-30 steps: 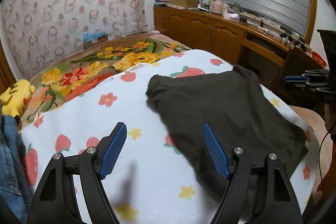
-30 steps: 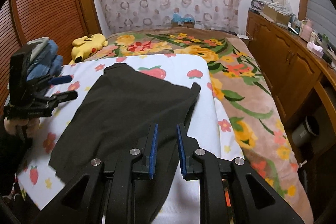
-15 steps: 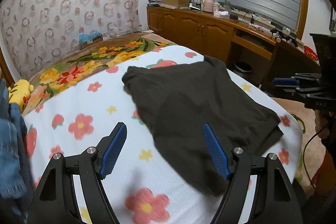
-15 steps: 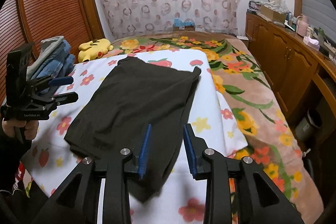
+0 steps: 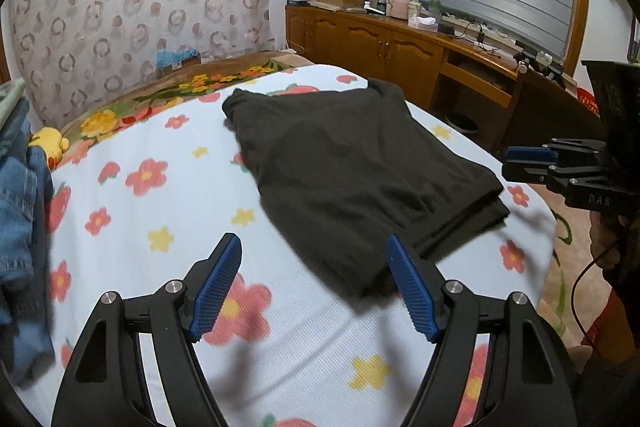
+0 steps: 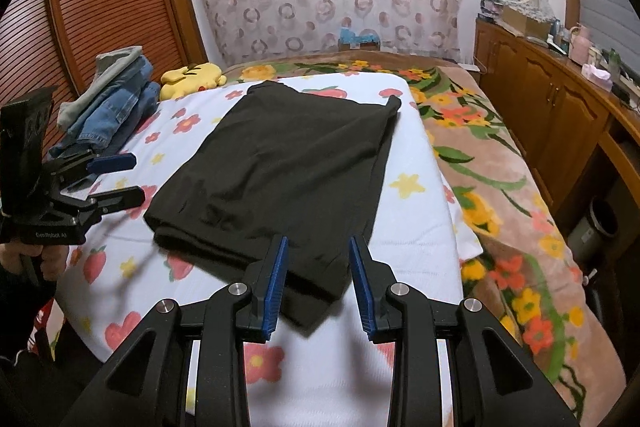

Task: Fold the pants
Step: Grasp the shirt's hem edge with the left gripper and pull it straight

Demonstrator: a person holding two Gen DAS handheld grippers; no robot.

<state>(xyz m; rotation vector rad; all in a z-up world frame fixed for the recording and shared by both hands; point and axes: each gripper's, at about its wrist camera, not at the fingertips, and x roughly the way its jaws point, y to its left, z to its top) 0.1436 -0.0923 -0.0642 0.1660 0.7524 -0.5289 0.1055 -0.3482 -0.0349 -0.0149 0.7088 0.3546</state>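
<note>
Dark folded pants (image 5: 352, 167) (image 6: 280, 167) lie flat on the white flowered sheet (image 5: 160, 195) (image 6: 412, 155). My left gripper (image 5: 313, 247) hovers open above the sheet at the pants' near corner, and nothing is pinched between its blue pads. It also shows at the left edge of the right wrist view, as the left gripper (image 6: 116, 179) held by a hand. My right gripper (image 6: 318, 243) is open over the other near corner. Fabric shows in the gap between its pads, but they do not press on it. From the left wrist view the right gripper (image 5: 532, 163) is at the far right.
A pile of jeans (image 6: 116, 99) (image 5: 20, 187) and a yellow plush toy (image 6: 192, 79) (image 5: 48, 143) sit at the bed's left side. A wooden cabinet (image 6: 540, 99) (image 5: 400, 43) runs along the right, with a bin (image 6: 600, 227) beside the bed. A floral blanket (image 6: 480, 147) covers the right part.
Both grippers have drawn back toward the near edge of the bed, so the pants look farther away. The right jaws widened from nearly shut to open.
</note>
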